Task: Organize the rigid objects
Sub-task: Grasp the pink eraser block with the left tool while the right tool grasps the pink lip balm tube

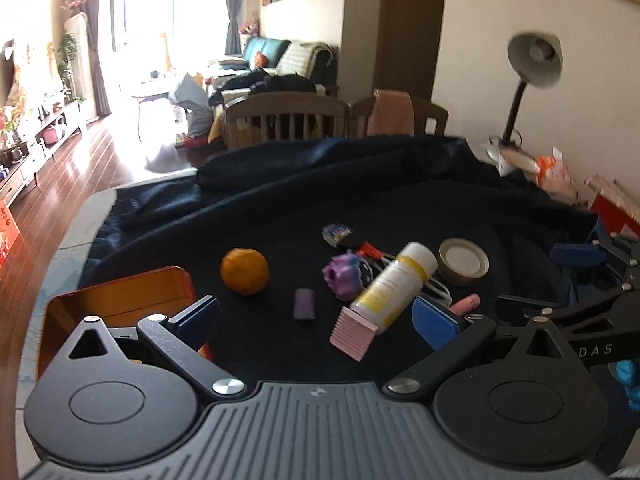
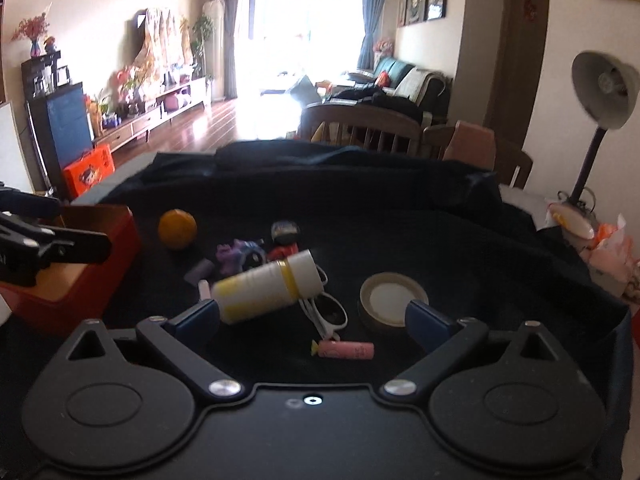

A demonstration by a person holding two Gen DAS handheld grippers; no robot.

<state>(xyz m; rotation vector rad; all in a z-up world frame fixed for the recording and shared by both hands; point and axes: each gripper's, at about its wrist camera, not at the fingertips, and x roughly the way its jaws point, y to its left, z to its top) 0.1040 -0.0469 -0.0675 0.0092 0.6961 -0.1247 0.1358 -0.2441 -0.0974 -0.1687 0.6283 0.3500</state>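
Observation:
Small objects lie on a dark cloth (image 1: 400, 184). A white and yellow bottle (image 1: 394, 282) lies on its side, also in the right wrist view (image 2: 266, 286). Around it are an orange (image 1: 244, 271), a purple toy (image 1: 344, 276), a small purple block (image 1: 305, 304), a pink comb (image 1: 352, 334), a round tin lid (image 1: 464, 262) and a pink tube (image 2: 346, 349). White sunglasses (image 2: 330, 314) lie by the bottle. My left gripper (image 1: 320, 316) is open and empty above the comb. My right gripper (image 2: 316, 318) is open and empty over the sunglasses.
An open orange-red box (image 1: 120, 300) stands at the left, also in the right wrist view (image 2: 80, 276). A desk lamp (image 1: 532, 68) and bags (image 1: 556, 176) stand at the right by the wall. Chairs (image 1: 288, 116) stand behind the table.

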